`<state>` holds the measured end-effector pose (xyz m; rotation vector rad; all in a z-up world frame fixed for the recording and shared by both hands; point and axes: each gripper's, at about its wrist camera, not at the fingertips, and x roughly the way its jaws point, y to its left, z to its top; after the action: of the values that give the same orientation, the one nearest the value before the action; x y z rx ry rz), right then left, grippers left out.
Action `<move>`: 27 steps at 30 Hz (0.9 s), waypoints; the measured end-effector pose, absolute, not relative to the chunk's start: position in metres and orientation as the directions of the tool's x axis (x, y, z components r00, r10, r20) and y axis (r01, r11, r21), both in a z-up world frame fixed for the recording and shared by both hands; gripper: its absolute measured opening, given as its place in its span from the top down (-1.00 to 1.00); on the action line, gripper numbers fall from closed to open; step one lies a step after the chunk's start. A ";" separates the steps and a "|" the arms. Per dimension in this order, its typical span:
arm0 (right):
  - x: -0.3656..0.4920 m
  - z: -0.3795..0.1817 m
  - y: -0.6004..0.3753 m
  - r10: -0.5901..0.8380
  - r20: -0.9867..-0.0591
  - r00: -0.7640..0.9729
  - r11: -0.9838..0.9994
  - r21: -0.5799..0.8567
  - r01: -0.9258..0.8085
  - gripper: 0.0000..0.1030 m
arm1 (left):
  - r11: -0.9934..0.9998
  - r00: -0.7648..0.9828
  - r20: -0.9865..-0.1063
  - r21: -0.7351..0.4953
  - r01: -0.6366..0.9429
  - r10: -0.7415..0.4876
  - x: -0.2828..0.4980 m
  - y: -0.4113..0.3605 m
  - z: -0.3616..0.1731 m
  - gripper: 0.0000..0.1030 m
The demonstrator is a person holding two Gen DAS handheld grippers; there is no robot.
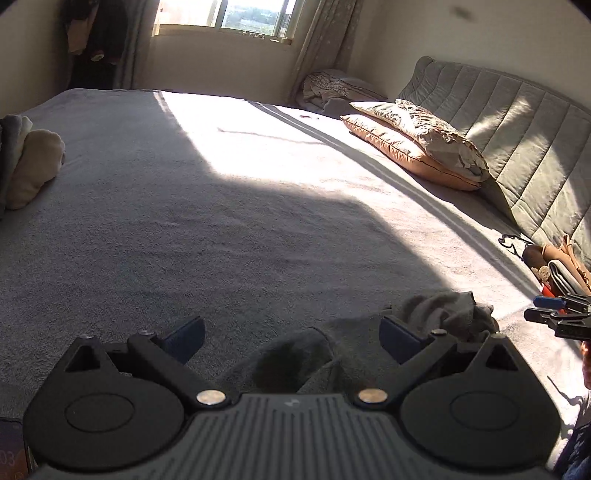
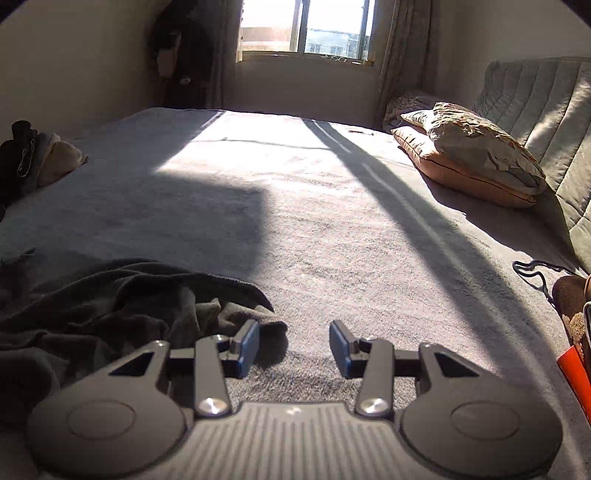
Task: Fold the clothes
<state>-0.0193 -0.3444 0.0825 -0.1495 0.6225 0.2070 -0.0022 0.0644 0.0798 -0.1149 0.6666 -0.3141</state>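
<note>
Both our grippers, left (image 1: 291, 339) and right (image 2: 293, 341), gape empty by the crumpled garment (image 2: 110, 302) on the bed (image 2: 295, 221). It looks soft, light and limp; we judge a hem corner the best hold.

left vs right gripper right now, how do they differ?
The left gripper stands opened wide, with the crumpled dark garment lying between and past its fingers. The right gripper is opened less and has bare bedspread between its fingers; the garment lies just beside its left finger. Both are open, holding nothing, low over the bed and facing the window.
</note>
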 end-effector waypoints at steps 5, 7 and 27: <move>-0.044 0.074 -0.304 0.257 -0.576 0.776 0.913 -0.119 -0.391 -0.16 | 0.941 0.672 -0.666 -0.156 0.300 -0.325 -0.001 0.055 0.061 -1.00; -0.052 0.073 -0.281 0.317 -0.569 0.758 0.873 -0.138 -0.468 -0.16 | 0.953 0.664 -0.692 -0.123 0.277 -0.282 -0.001 0.054 0.053 -1.00; -0.067 0.160 -0.255 0.363 -0.138 0.921 0.931 0.030 -0.363 0.91 | 0.936 0.897 -0.322 -0.279 0.216 -0.304 -0.022 0.099 0.118 0.80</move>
<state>-0.0668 -0.2551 0.1598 0.0039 0.1425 0.3727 -0.0223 0.0994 0.1179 -0.2407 0.3708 -0.2720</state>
